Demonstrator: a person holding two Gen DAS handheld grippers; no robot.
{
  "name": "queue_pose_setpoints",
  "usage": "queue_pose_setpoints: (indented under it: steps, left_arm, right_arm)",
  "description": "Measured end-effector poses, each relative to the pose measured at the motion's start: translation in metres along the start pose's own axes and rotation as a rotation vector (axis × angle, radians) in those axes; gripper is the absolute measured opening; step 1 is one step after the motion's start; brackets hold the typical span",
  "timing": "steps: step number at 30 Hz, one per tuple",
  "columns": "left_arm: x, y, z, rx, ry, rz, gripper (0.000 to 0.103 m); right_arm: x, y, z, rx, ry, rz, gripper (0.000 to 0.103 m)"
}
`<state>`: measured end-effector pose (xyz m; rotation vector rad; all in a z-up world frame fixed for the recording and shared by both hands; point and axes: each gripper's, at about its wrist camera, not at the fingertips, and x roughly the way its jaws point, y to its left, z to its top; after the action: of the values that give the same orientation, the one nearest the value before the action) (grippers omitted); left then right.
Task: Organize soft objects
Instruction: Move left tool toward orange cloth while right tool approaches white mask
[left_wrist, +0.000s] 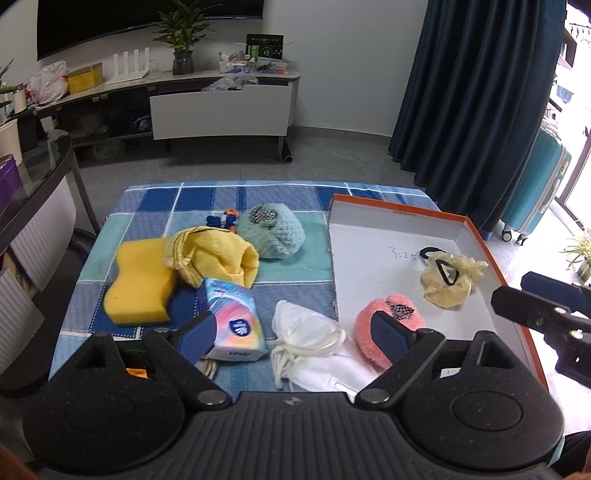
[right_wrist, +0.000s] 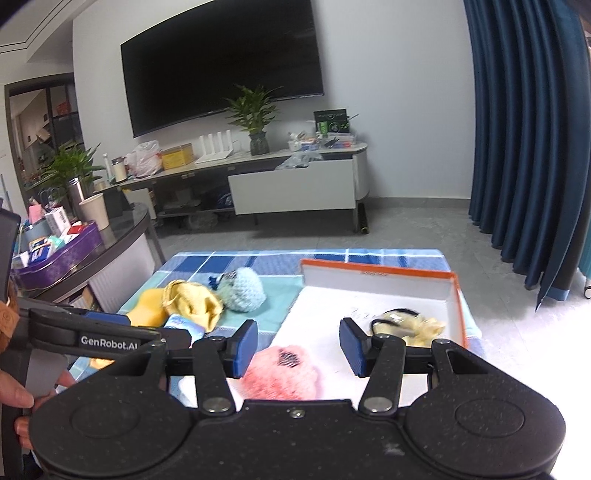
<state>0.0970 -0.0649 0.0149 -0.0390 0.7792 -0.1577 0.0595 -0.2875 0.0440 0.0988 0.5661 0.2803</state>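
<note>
The sorting step is in progress: some soft items are already lying in the orange-rimmed box lid (left_wrist: 476, 236), while the rest are waiting on the blue checked cloth (left_wrist: 155, 206). Inside the lid, a pale yellow scrunchie (left_wrist: 448, 278) is resting near the far right wall with a black hair tie (left_wrist: 430, 252) just beside it, and a pink fluffy item (left_wrist: 391, 325) is sitting at the lid's near left edge. On the cloth, a yellow sponge (left_wrist: 142, 282), a yellow knitted cloth (left_wrist: 218, 258), a teal crocheted item (left_wrist: 275, 236), a small blue toy (left_wrist: 223, 219), a tissue pack (left_wrist: 236, 321) and a white face mask (left_wrist: 314, 347) are lying close together, several of them touching. The left gripper (left_wrist: 293, 334) is hovering with its jaws standing wide apart and nothing between the pads; the mask and the tissue pack are lying directly beyond its fingertips. The right gripper (right_wrist: 299, 347) is hovering over the lid with its jaws parted about halfway and gripping nothing; the pink item is lying below the gap, not clamped. Judging by this layout, the left side is lining up for the next pick, most likely the mask. That move is calling for a descent over the mask's bulk rather than its loose ear loops, a full closure on the thin fabric, and a transfer rightward into a bare part of the lid.
</note>
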Motion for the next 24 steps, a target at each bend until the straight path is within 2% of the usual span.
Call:
queue_pose_setpoints:
  steps: [24]
  left_arm:
    - [-0.019, 0.068, -0.023, -0.107, 0.009, 0.099, 0.093]
  right_arm:
    - [0.036, 0.067, -0.021, -0.082, 0.108, 0.131, 0.061]
